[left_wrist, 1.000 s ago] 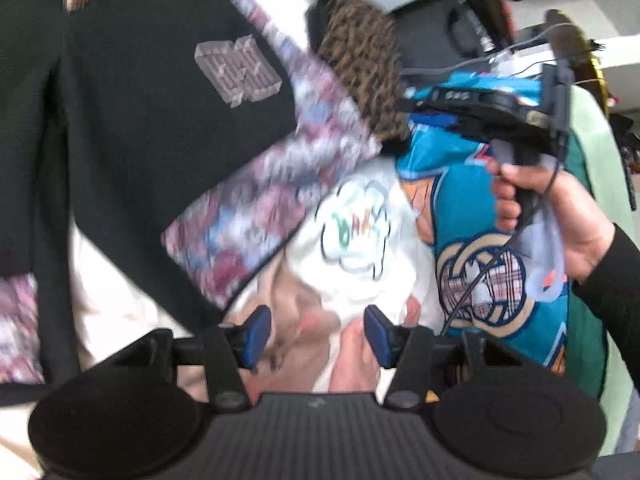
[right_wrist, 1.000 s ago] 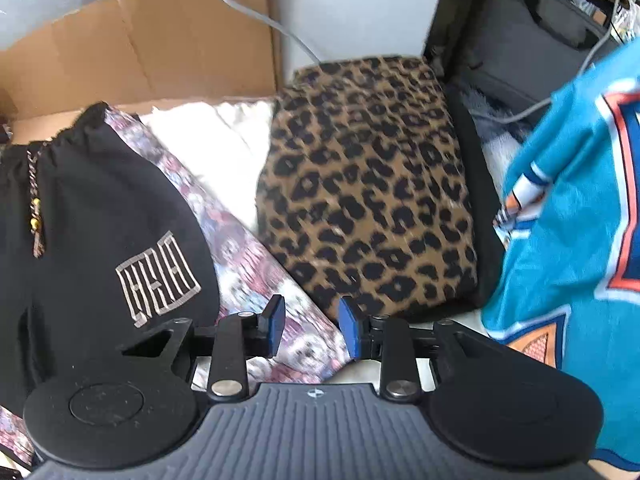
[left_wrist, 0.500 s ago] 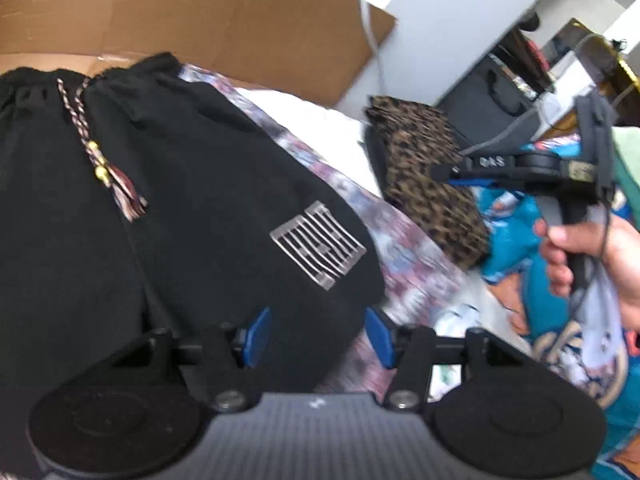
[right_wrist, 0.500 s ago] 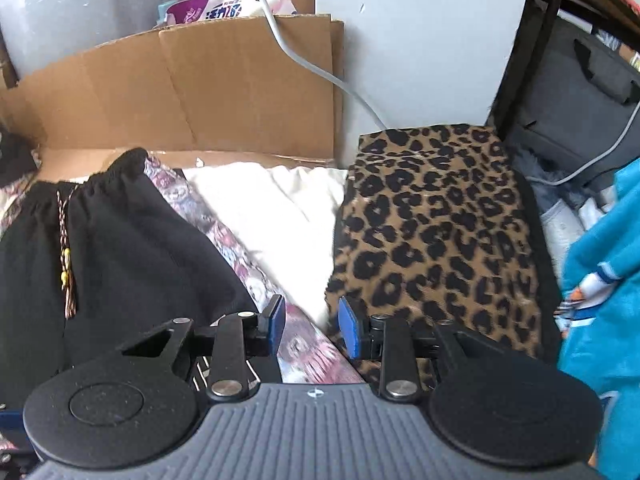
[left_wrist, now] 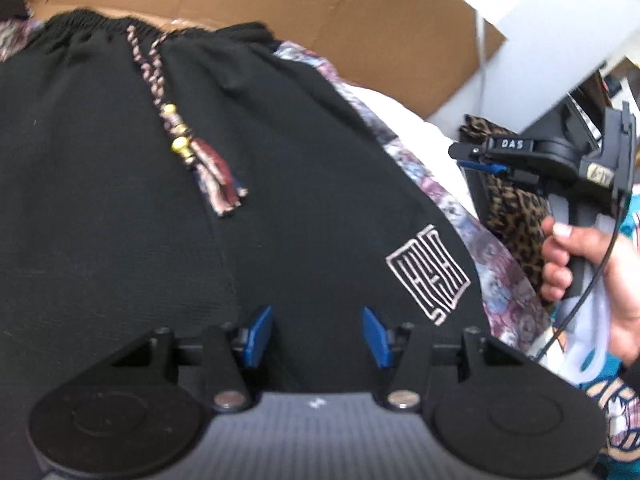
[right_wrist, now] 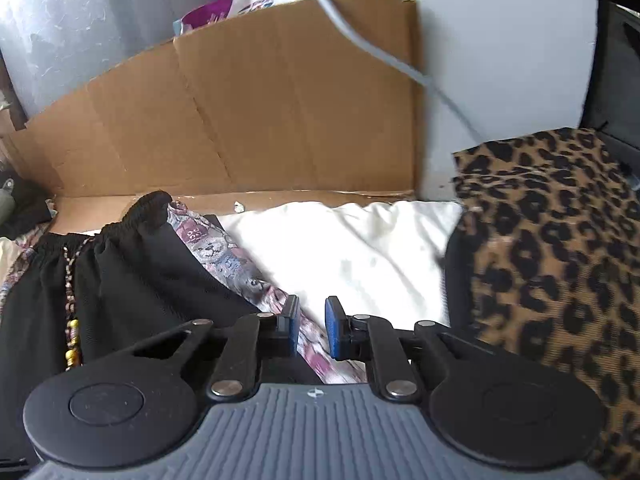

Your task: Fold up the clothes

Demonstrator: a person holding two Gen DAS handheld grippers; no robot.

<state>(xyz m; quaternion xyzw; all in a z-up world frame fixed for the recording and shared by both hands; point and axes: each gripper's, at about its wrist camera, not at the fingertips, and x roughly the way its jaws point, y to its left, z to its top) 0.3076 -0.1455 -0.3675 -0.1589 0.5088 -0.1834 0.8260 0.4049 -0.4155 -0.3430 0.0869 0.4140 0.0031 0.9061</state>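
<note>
Currently both claws are released, left gripper point(left_wrist: 316, 336) over flat black shorts point(left_wrist: 200, 200), right gripper point(right_wrist: 312, 330) beside them; risk: pinching the floral sheet point(right_wrist: 248, 276) underneath or snagging the drawstring point(left_wrist: 188, 140).

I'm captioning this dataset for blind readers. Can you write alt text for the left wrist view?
Black drawstring shorts with a white square emblem lie flat below the open, empty left gripper. At right, a hand holds the right gripper near leopard-print fabric, with cardboard behind.
</note>
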